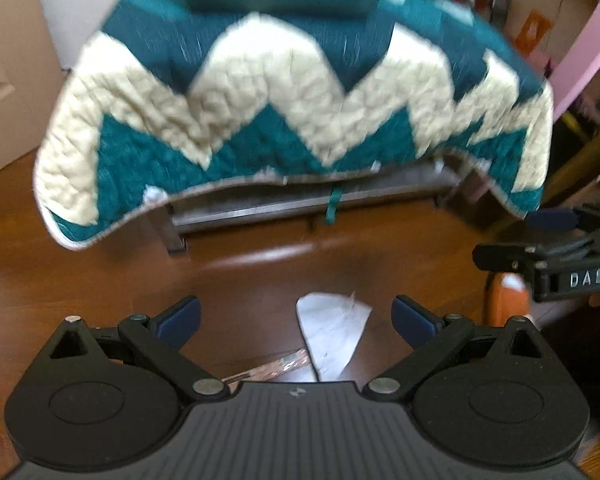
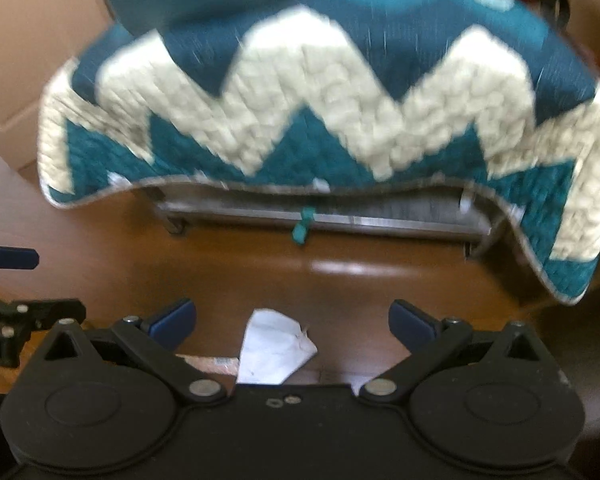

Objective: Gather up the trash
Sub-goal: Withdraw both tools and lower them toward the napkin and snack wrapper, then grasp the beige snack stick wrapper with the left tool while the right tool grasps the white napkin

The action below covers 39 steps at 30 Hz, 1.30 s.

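Note:
A crumpled white paper scrap (image 1: 332, 332) lies on the brown wooden floor (image 1: 100, 280), between the wide-open fingers of my left gripper (image 1: 296, 320). A clear plastic wrapper (image 1: 268, 368) lies beside it, partly hidden by the gripper body. In the right wrist view the same paper (image 2: 274, 348) and wrapper (image 2: 212, 362) lie between the wide-open fingers of my right gripper (image 2: 292, 320). Both grippers hover above the floor and hold nothing. The right gripper also shows at the right edge of the left wrist view (image 1: 508, 240).
A bed with a teal and cream zigzag quilt (image 1: 280, 100) hangs over a metal frame (image 1: 300, 208) just ahead. An orange object (image 1: 508, 300) stands at the right. Cardboard boxes (image 2: 28, 40) stand at the left, a pink frame (image 1: 580, 40) at the right.

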Available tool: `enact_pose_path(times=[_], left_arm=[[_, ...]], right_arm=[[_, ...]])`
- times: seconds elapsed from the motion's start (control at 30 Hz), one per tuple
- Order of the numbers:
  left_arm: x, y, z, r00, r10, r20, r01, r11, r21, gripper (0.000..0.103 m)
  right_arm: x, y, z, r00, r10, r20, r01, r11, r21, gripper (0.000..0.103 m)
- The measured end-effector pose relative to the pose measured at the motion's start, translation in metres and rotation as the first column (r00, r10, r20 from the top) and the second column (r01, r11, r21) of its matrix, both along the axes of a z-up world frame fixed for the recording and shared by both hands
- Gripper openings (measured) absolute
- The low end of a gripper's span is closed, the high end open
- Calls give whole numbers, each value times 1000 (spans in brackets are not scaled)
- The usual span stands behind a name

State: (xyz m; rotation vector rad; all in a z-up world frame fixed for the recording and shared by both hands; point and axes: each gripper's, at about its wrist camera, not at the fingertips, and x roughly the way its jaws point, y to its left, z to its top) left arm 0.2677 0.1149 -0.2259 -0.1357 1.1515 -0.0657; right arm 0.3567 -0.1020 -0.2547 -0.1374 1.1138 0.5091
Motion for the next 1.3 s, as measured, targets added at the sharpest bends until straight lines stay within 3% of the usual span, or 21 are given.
enact_pose_path(times=[0.13,0.3,0.43,0.7,0.97,1.03,1.2,1.3], left_arm=[[14,-4,-44,993,-93,-76,95,995,23,102],[23,-13,-95,968,-223,-118,233,969,80,102],[26,-13,-138,953,-244,-178,255,966,44,102],[20,-15,-210,907,-339,-249,357,934,30,102],[11,-11,-267,872,-390,-294,422,906,48,101],[8,-10,-276,869,-399,-291,430,901,49,96],[4,-14,-294,846,-434,-311,467,883,39,71],[3,-13,-301,833,-452,-320,487,872,36,62]], right_arm=[[11,6,-45,998,-10,-65,7,999,-44,103],[25,9,-98,987,-37,-158,25,997,-75,102],[35,15,-141,970,-57,-238,34,994,-100,101],[45,31,-213,931,-92,-354,38,987,-157,97],[41,41,-255,902,-111,-416,49,986,-158,91],[42,43,-262,898,-118,-425,56,986,-155,88],[44,50,-271,891,-116,-438,59,988,-141,82],[47,54,-275,890,-116,-441,60,989,-138,76]])
